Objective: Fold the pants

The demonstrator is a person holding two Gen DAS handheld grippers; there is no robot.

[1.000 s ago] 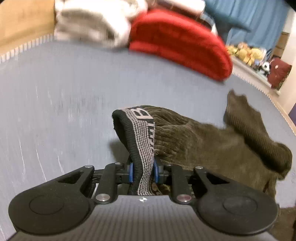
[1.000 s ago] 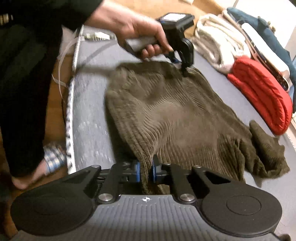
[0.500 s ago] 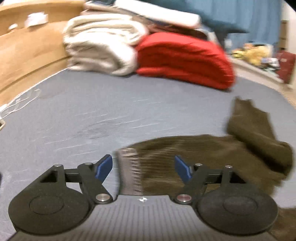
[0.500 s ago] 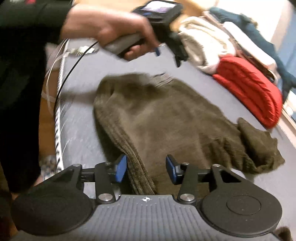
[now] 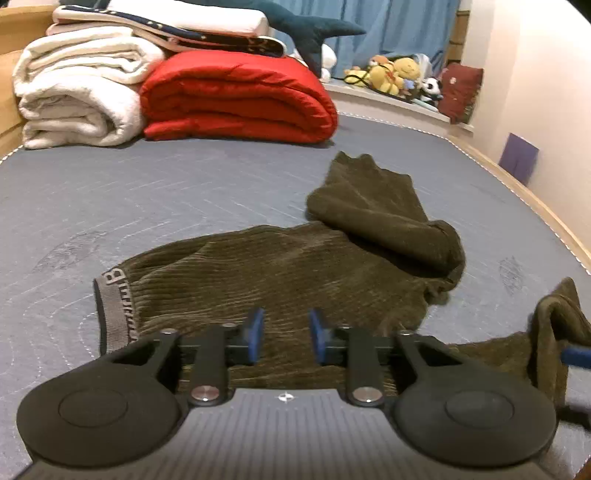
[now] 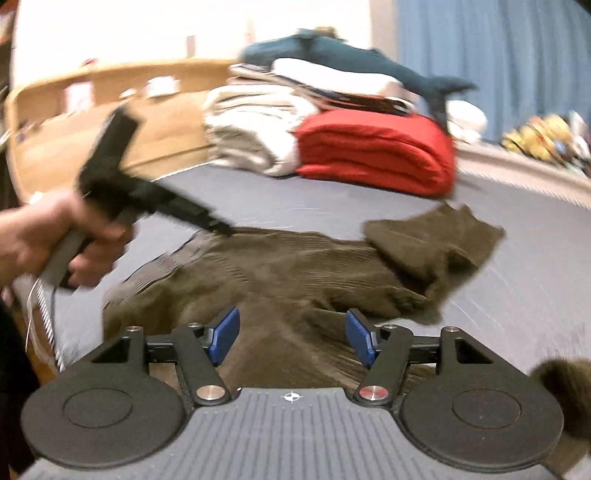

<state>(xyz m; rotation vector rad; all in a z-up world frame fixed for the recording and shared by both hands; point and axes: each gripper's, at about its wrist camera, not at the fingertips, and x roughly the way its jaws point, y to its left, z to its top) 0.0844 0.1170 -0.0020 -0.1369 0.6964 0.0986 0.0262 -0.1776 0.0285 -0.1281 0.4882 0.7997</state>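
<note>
olive corduroy pants lie crumpled, folded.

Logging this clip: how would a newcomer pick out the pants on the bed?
Start at the blue mattress, with a red quilt and white blanket stacked at its far end. Nearer the camera lie the pants, spread flat. Only they are olive corduroy, with a grey lettered waistband.

A home bedroom — mattress, folded blankets, plush toys, curtain.
</note>
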